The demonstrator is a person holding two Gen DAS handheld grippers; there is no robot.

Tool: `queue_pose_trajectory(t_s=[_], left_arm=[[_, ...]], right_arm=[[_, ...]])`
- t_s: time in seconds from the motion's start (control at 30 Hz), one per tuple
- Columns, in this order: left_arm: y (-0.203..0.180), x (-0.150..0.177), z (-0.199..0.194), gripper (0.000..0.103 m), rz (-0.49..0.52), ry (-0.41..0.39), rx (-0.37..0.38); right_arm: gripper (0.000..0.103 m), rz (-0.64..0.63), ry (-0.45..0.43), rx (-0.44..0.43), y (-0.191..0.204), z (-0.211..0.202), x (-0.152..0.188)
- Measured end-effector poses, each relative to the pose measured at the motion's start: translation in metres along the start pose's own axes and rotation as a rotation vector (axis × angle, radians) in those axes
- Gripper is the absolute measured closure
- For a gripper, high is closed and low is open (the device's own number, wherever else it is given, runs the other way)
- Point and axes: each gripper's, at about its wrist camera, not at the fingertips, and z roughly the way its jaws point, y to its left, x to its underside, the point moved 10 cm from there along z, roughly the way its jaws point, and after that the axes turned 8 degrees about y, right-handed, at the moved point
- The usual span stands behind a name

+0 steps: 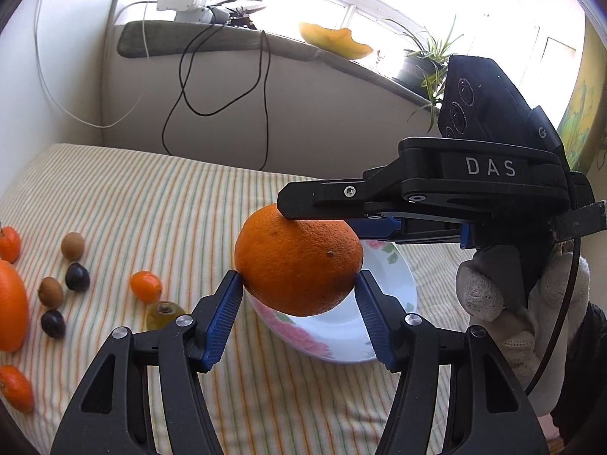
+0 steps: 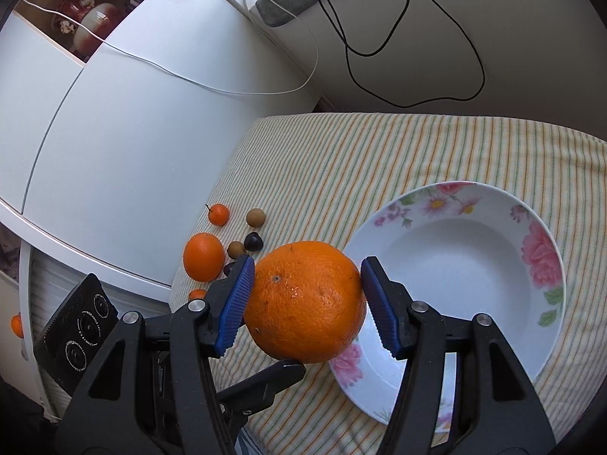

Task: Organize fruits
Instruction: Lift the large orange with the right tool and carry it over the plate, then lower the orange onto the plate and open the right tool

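A large orange (image 1: 299,265) (image 2: 307,299) hangs in the air over the near rim of a white flowered deep plate (image 1: 394,292) (image 2: 455,250). My left gripper (image 1: 299,303) is shut on it, blue pads pressing its two sides. My right gripper (image 2: 307,303) is shut on the same orange, crosswise to the left one. In the left wrist view one of its fingers (image 1: 303,199) lies on the fruit's top and the other is hidden behind the fruit. A second large orange (image 1: 11,307) (image 2: 203,256) lies on the cloth at the left.
Small mandarins (image 1: 146,284), brown longans (image 1: 73,245), dark plums (image 1: 77,276) and a yellow-green fruit (image 1: 163,313) lie on the striped cloth (image 1: 151,197). A gloved hand (image 1: 493,295) holds the right gripper. A white cabinet (image 2: 114,132) borders the table; cables hang from the windowsill (image 1: 212,41).
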Motion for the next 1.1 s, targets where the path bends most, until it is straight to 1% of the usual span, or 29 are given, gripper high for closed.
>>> queue_pose_trajectory(t_s=[0.2,0.5,0.7,0.87,0.93,0.97,1.0,1.03,1.1], left_arm=[[-0.016,-0.005,0.019,0.042,0.018,0.024,0.03],[-0.026,-0.009,0.047,0.042,0.051,0.079,0.055],[-0.032,-0.011,0.059,0.042,0.088,0.097,0.047],[-0.033,-0.01,0.064,0.042,0.114,0.104,0.025],[-0.034,-0.012,0.061,0.042,0.133,0.083,0.003],[-0.035,-0.014,0.06,0.042,0.138,0.084,0.001],[-0.036,-0.014,0.059,0.042,0.142,0.088,0.006],[-0.037,-0.014,0.058,0.041,0.149,0.089,0.0],[-0.036,-0.012,0.055,0.039,0.159,0.086,-0.02]], right_arm=[[0.042,0.041,-0.027,0.02,-0.028,-0.011,-0.004],[0.042,0.099,-0.048,0.059,-0.062,-0.01,-0.01],[0.042,0.111,-0.055,0.1,-0.077,-0.01,-0.013],[0.042,0.107,-0.051,0.119,-0.084,-0.01,-0.013],[0.042,0.106,-0.051,0.133,-0.085,-0.009,-0.014],[0.041,0.106,-0.05,0.131,-0.085,-0.009,-0.014],[0.041,0.107,-0.051,0.109,-0.083,-0.008,-0.014],[0.04,0.109,-0.052,0.1,-0.081,-0.008,-0.013],[0.032,0.09,-0.063,0.137,-0.078,-0.01,-0.012]])
